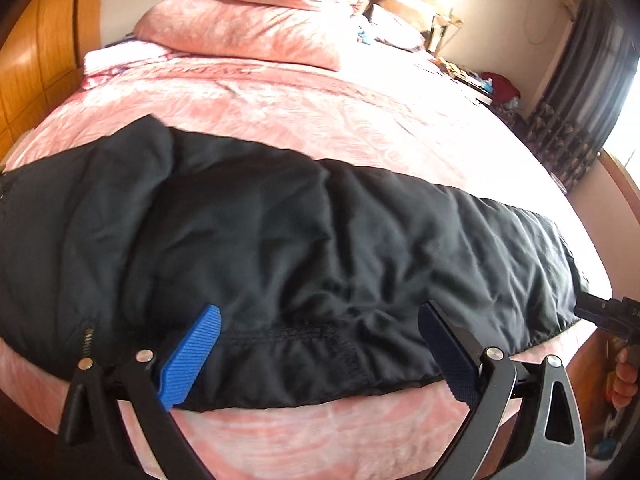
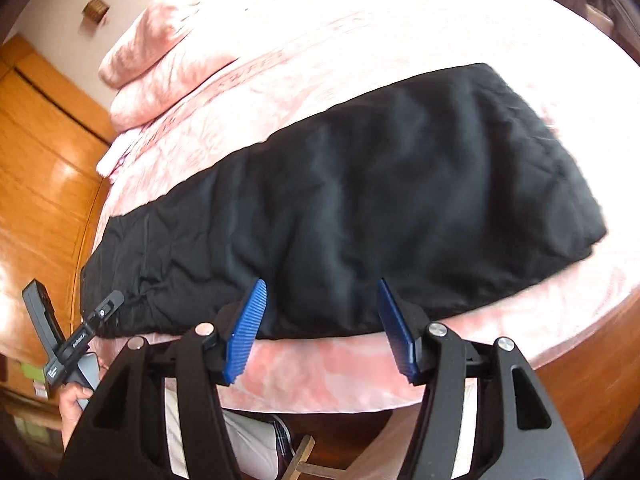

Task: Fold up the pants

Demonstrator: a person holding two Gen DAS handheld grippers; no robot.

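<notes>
The black pants (image 1: pixel 280 248) lie flat along the near edge of a pink bed, folded lengthwise; they also show in the right wrist view (image 2: pixel 360 208). My left gripper (image 1: pixel 320 316) is open, its blue pads on either side of the gathered hem at the pants' near edge, empty. My right gripper (image 2: pixel 322 284) is open and empty, its tips over the near edge of the pants. The right gripper's body shows at the right of the left wrist view (image 1: pixel 608 314); the left gripper's body shows at the left of the right wrist view (image 2: pixel 80 340).
The pink bedspread (image 1: pixel 320 112) covers the bed, with stacked pink pillows (image 1: pixel 256 20) at the head. A wooden wardrobe (image 2: pixel 36 160) stands beside the bed. A cluttered nightstand (image 1: pixel 472 72) and dark curtains (image 1: pixel 580 100) are on the far side.
</notes>
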